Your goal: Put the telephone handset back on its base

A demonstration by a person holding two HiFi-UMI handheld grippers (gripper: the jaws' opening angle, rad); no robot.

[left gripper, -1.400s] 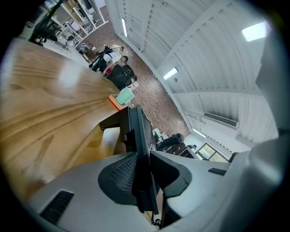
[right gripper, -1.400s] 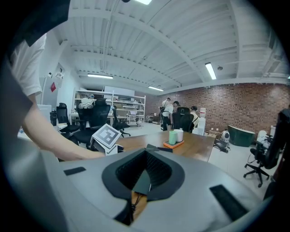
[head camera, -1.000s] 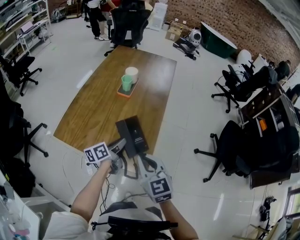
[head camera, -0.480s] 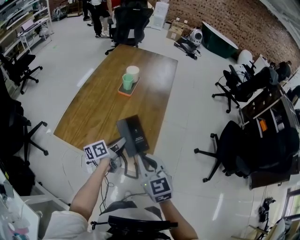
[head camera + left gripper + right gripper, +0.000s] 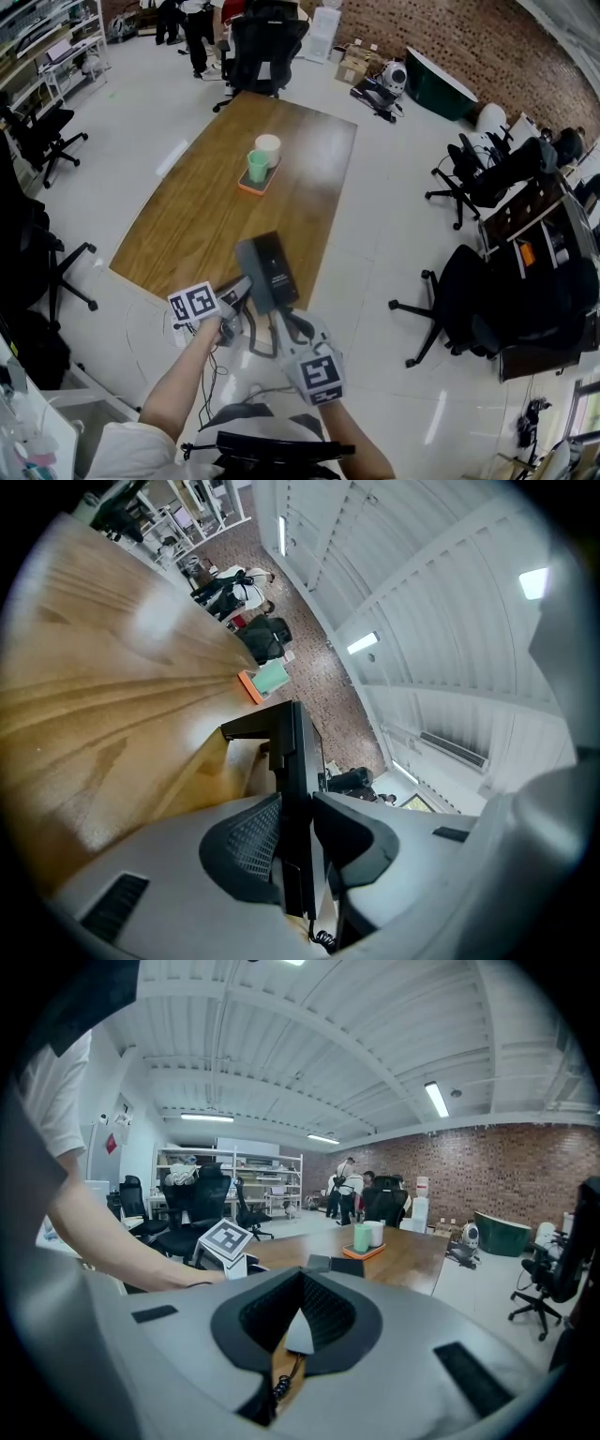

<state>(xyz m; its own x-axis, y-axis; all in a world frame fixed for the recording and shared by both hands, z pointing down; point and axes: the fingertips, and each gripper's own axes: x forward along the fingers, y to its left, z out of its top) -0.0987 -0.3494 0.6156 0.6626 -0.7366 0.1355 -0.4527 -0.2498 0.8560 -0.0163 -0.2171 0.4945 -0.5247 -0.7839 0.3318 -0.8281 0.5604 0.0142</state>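
Note:
The black telephone base (image 5: 277,270) stands at the near end of the wooden table (image 5: 206,216). The handset (image 5: 251,272) lies along its left side. In the left gripper view the handset (image 5: 292,761) shows edge-on as a thin black slab between the jaws, its coiled cord (image 5: 323,939) below. My left gripper (image 5: 246,291) (image 5: 298,803) has just been opening and its pads barely clear the handset. My right gripper (image 5: 281,324) (image 5: 302,1274) is beside it at the table's near edge, tips together, with the cord (image 5: 279,1387) hanging under them.
An orange tray (image 5: 246,187) with a green cup (image 5: 255,166) and a white cup (image 5: 268,148) sits mid-table. Office chairs stand at the far end (image 5: 265,37), to the right (image 5: 469,281) and to the left (image 5: 42,272). Cables (image 5: 217,375) lie on the floor beside me.

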